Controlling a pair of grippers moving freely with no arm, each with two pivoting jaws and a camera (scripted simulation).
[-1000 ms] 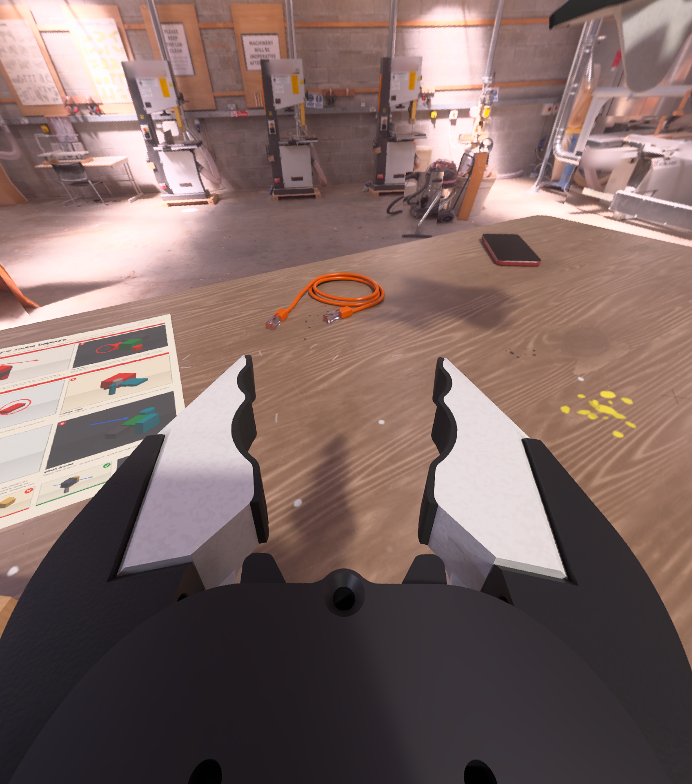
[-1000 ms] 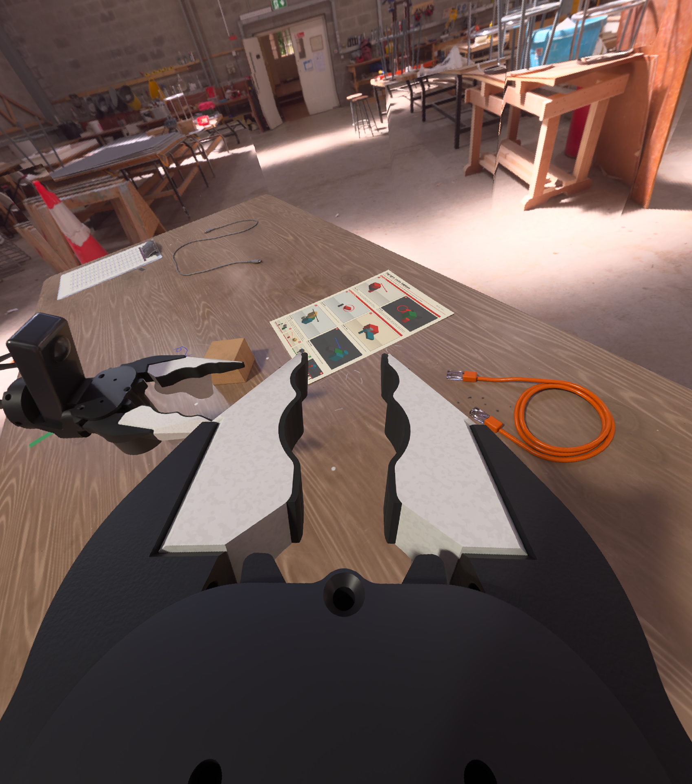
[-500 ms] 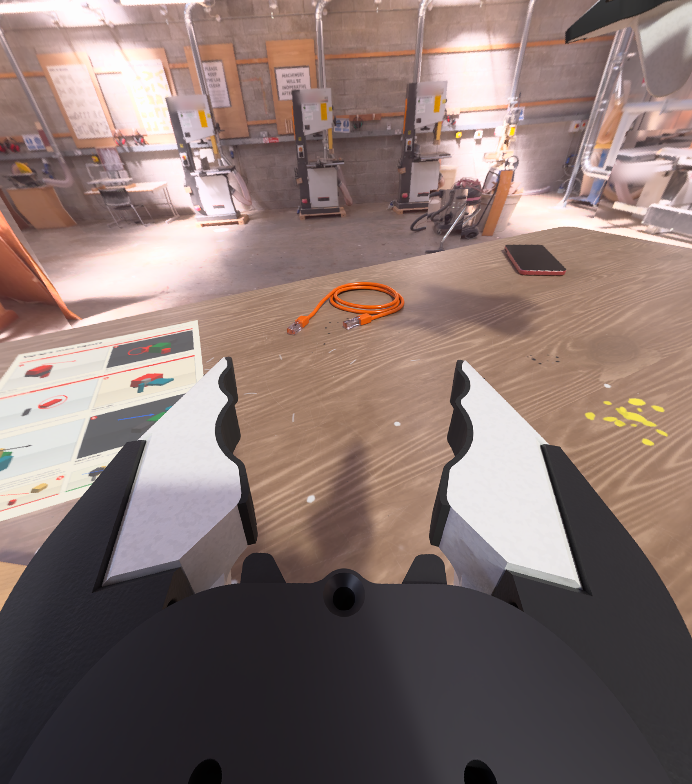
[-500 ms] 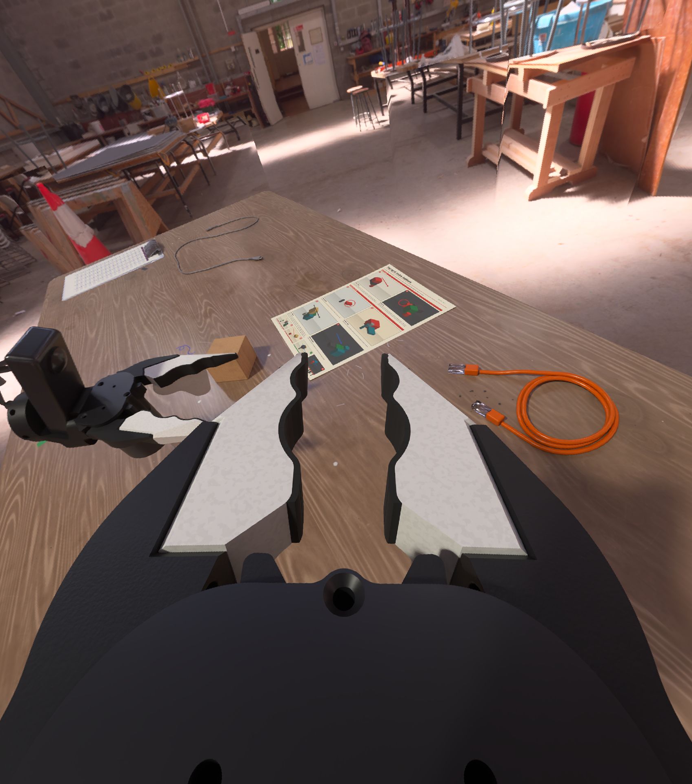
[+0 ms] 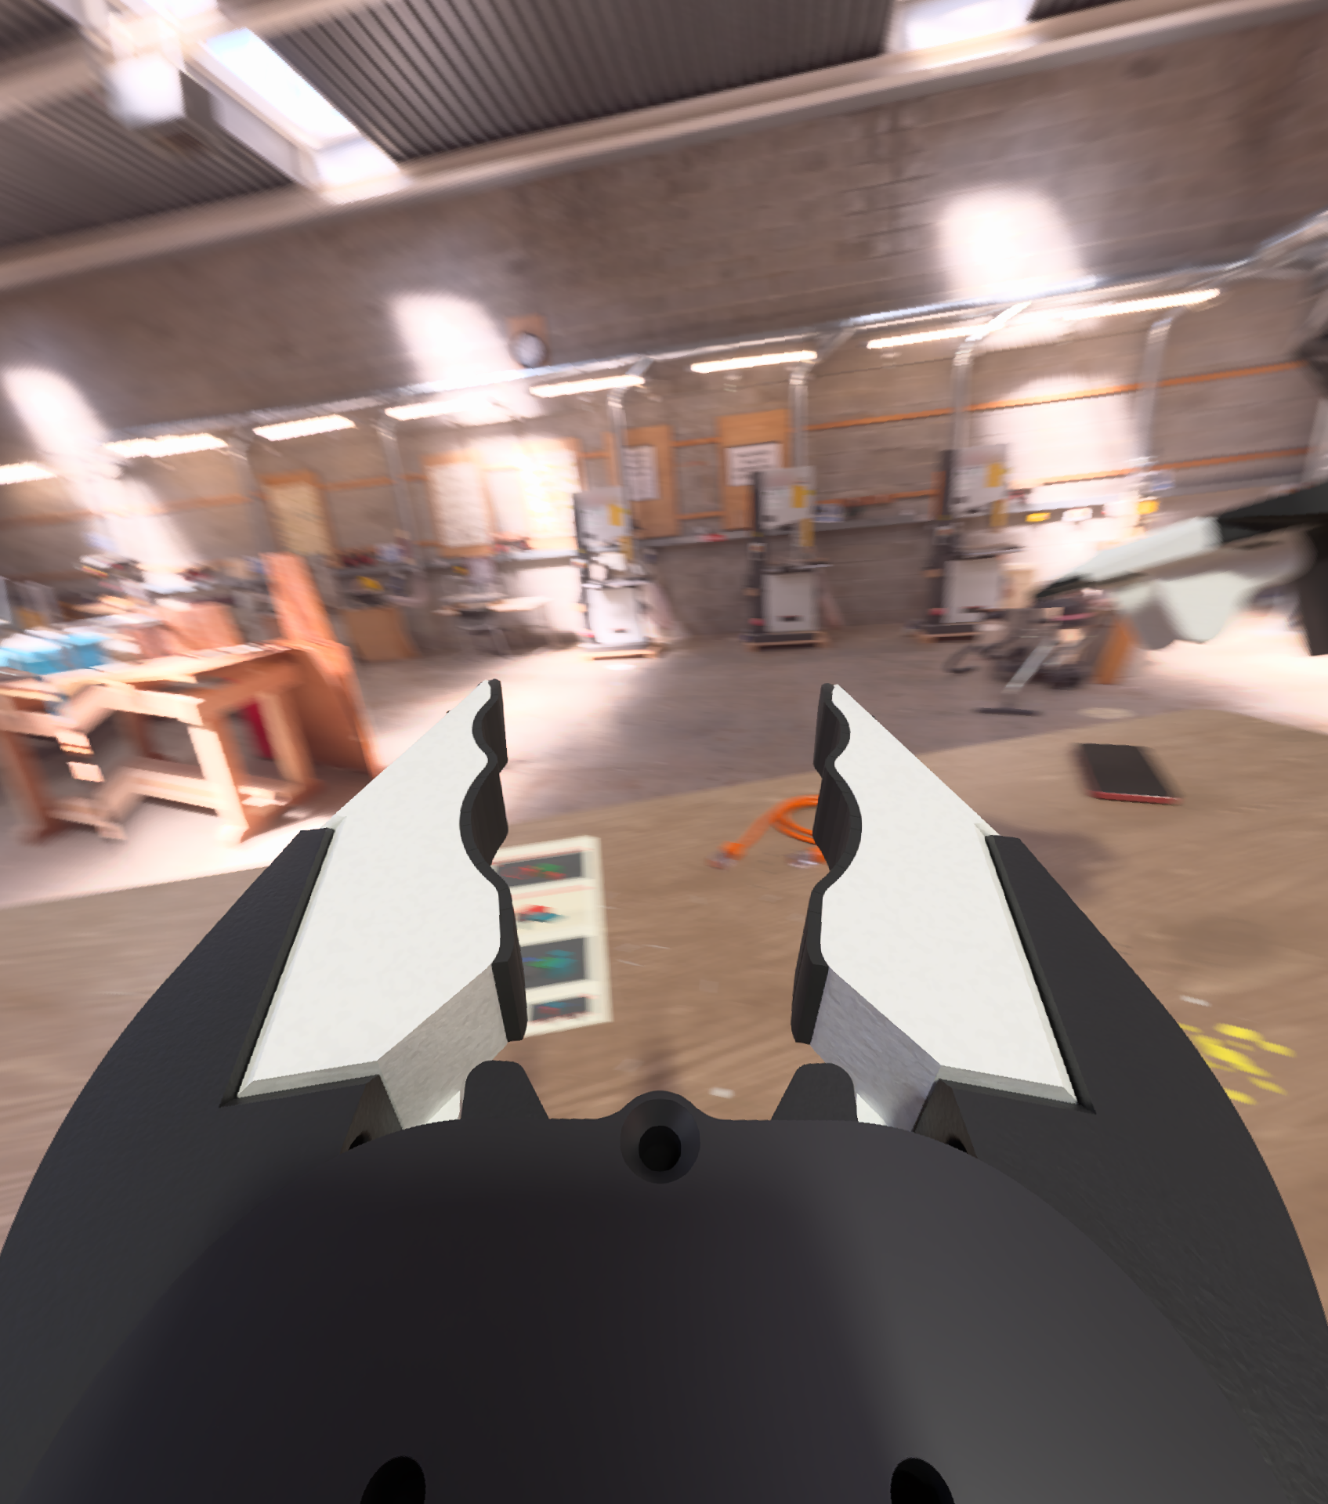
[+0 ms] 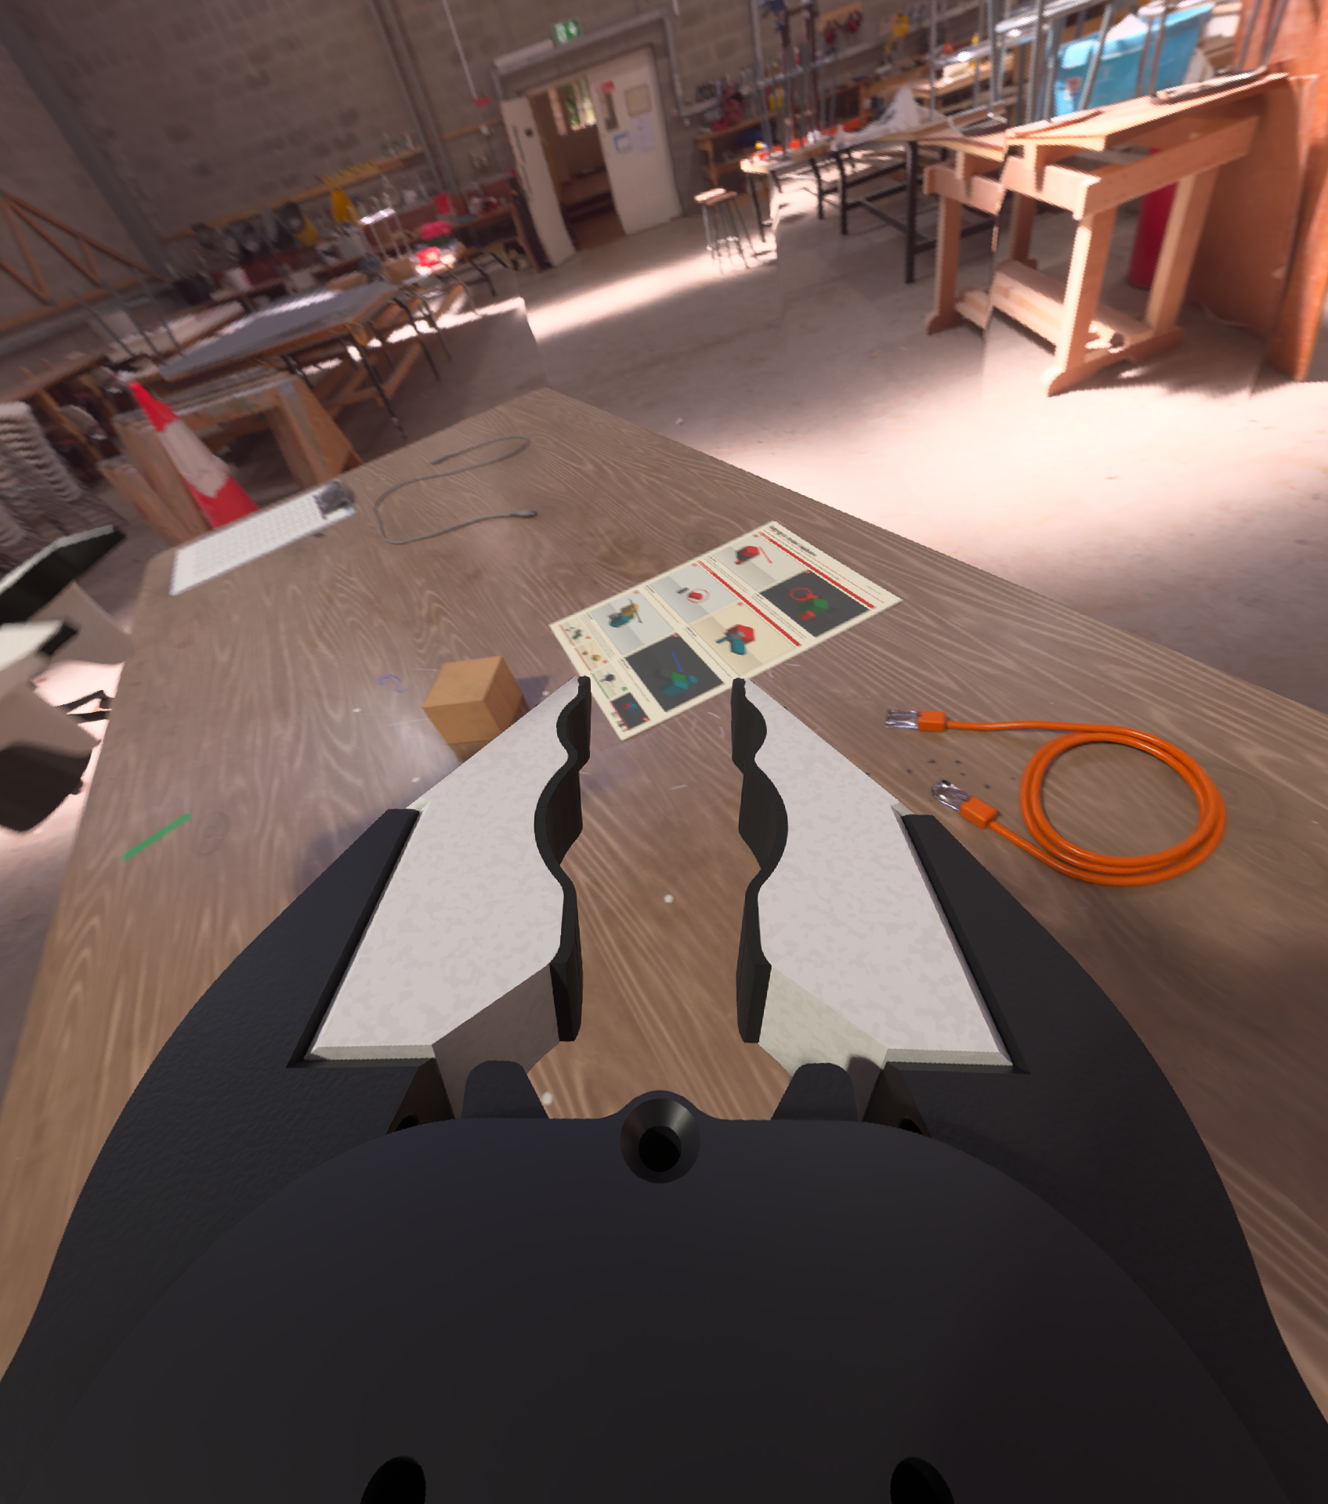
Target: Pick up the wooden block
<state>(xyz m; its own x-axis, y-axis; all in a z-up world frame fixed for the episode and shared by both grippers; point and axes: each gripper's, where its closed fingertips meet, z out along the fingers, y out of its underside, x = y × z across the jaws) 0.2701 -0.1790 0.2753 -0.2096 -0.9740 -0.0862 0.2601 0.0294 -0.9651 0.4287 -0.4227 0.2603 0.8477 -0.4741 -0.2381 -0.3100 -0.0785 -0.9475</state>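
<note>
The wooden block (image 6: 473, 700) is a small tan cube on the wooden table (image 6: 278, 732), just left of my right gripper's left fingertip. My right gripper (image 6: 660, 688) is open and empty, hovering above the table and aimed past the block's right side. My left gripper (image 5: 660, 708) is open and empty, raised and tilted up toward the workshop wall. It also shows in the right wrist view (image 6: 90, 582) at the far left edge, well clear of the block. The block is not in the blurred left wrist view. The right gripper (image 5: 1116, 594) shows there at the upper right.
An instruction sheet (image 6: 725, 618) lies just beyond the block, and an orange cable (image 6: 1116, 797) coils to the right. A white keyboard (image 6: 253, 541) and grey cable (image 6: 449, 488) lie at the far end. A dark phone (image 5: 1124, 773) and yellow specks (image 5: 1230, 1066) mark the table.
My left gripper has lifted away from the block and tilted upward, swinging left. Its jaws widened, then narrowed a little. My right gripper has edged closer to the block.
</note>
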